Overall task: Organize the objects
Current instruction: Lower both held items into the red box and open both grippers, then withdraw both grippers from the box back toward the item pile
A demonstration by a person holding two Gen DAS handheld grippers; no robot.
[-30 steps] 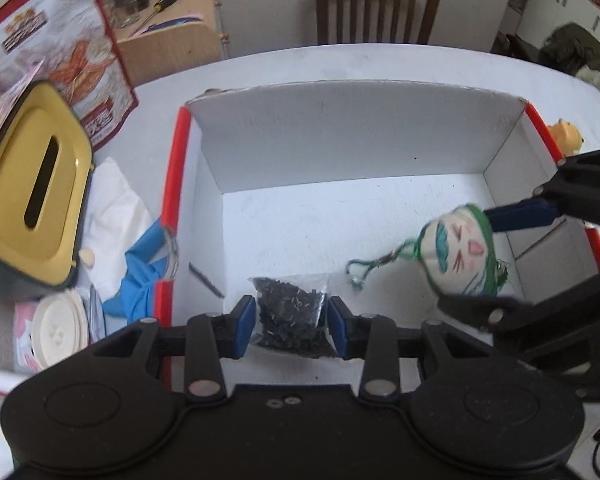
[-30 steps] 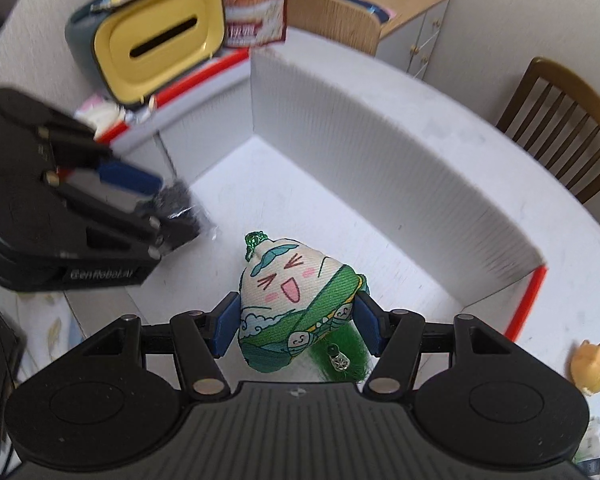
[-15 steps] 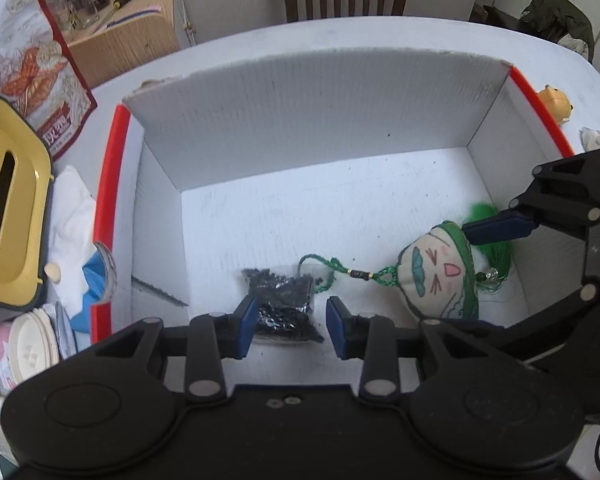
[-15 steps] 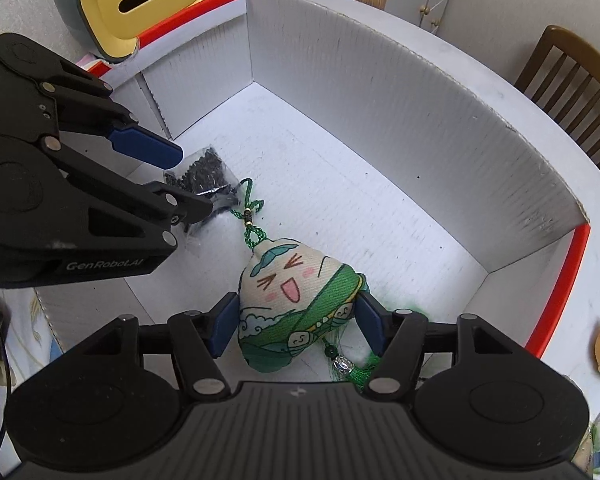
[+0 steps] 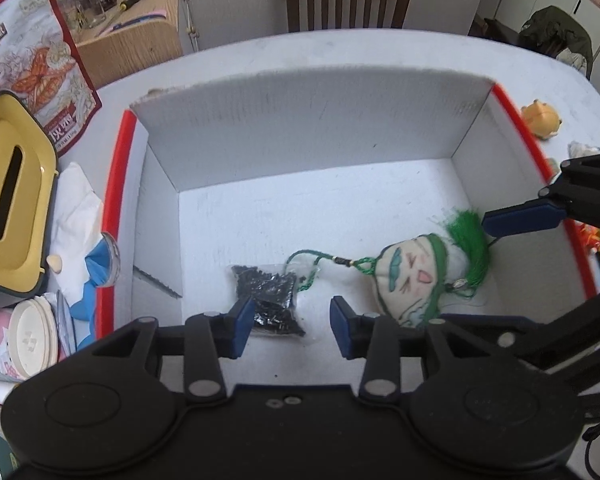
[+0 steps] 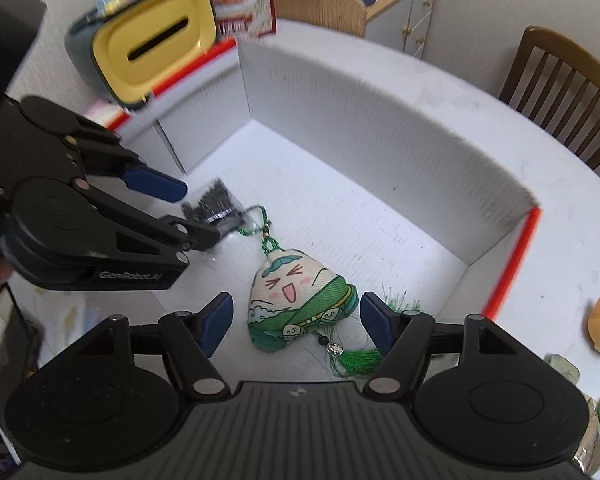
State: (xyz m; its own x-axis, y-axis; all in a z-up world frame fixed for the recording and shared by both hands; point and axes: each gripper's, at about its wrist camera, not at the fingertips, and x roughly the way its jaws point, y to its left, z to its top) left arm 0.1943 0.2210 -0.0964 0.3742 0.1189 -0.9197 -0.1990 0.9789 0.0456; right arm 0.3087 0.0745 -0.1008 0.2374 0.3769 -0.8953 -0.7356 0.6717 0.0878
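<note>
The plush charm [image 6: 296, 304] lies flat on the floor of the white box [image 6: 380, 120], between the blue pads of your right gripper [image 6: 296, 326], whose jaws are opening with a clear gap on each side, so nothing presses the cloth. Your left gripper [image 5: 288, 322] is opening too: its pads stand apart over the small clear bag of black bits [image 5: 270, 300], the left pad right against the bag's edge, the right pad well clear. Your right wrist view alone shows the charm's laughing face, green wrap and beaded tassel; your left wrist view alone shows the charm's green cord looping onto the bag's corner. The charm is soft printed fabric, rounded to a point at the top; the bag is crinkled film; the box is corrugated white board with red-edged flaps. You have open floor toward the far wall and both far corners, while the right wall runs close beside the tassel. Outside the box, a yellow-lidded tissue holder [image 5: 8, 200] sits by its left wall and a small orange figure [image 5: 540, 118] lies beyond its right.
</note>
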